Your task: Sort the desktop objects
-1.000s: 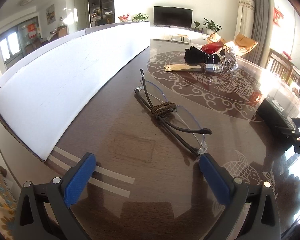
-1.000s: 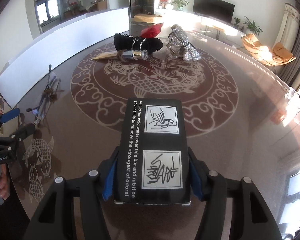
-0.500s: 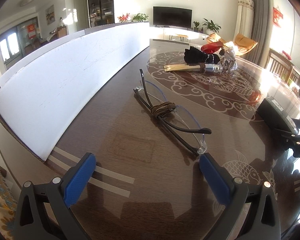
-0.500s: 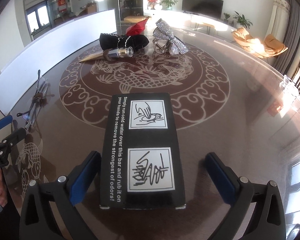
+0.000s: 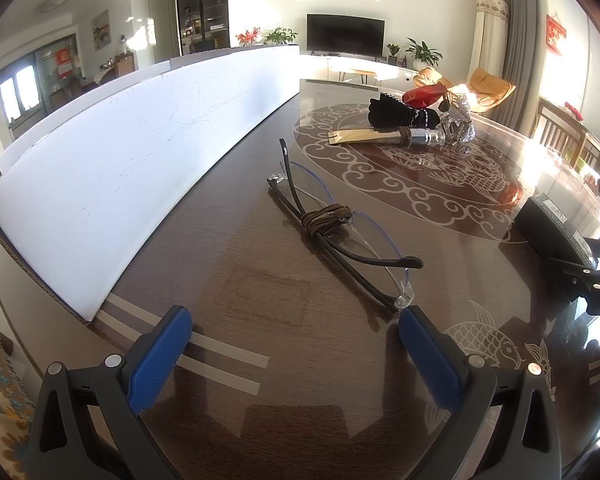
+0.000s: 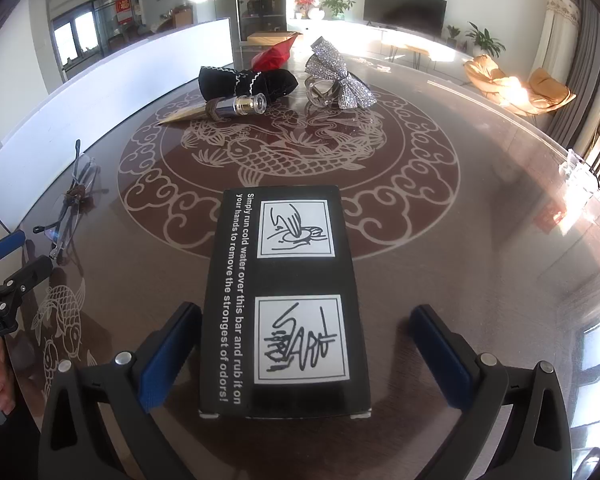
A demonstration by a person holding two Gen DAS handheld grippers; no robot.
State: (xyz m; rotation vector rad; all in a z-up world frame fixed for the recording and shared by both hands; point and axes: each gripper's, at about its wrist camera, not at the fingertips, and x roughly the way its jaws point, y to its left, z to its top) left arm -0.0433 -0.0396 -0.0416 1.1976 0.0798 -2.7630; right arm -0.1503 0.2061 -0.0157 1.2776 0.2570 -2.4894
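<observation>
A black box (image 6: 288,300) with white print lies flat on the glass table, between the fingers of my right gripper (image 6: 306,328), which is open and apart from it. The box also shows in the left wrist view (image 5: 548,228). Folded glasses (image 5: 332,232) wound with a brown cord lie just ahead of my open, empty left gripper (image 5: 292,332). They also show in the right wrist view (image 6: 70,204). Far across lie a black pouch (image 6: 244,82), a red pouch (image 6: 274,56), a small bottle on a gold strip (image 6: 236,106) and a glittery bow (image 6: 336,80).
A long white board (image 5: 132,160) stands upright along the table's left side. The round table (image 6: 440,248) has a dragon and fish pattern under glass. Two tape strips (image 5: 220,360) lie near the left gripper. Chairs stand at the right edge.
My right gripper has opened and let go of the black box, which now lies on the table. The left gripper has not moved.
</observation>
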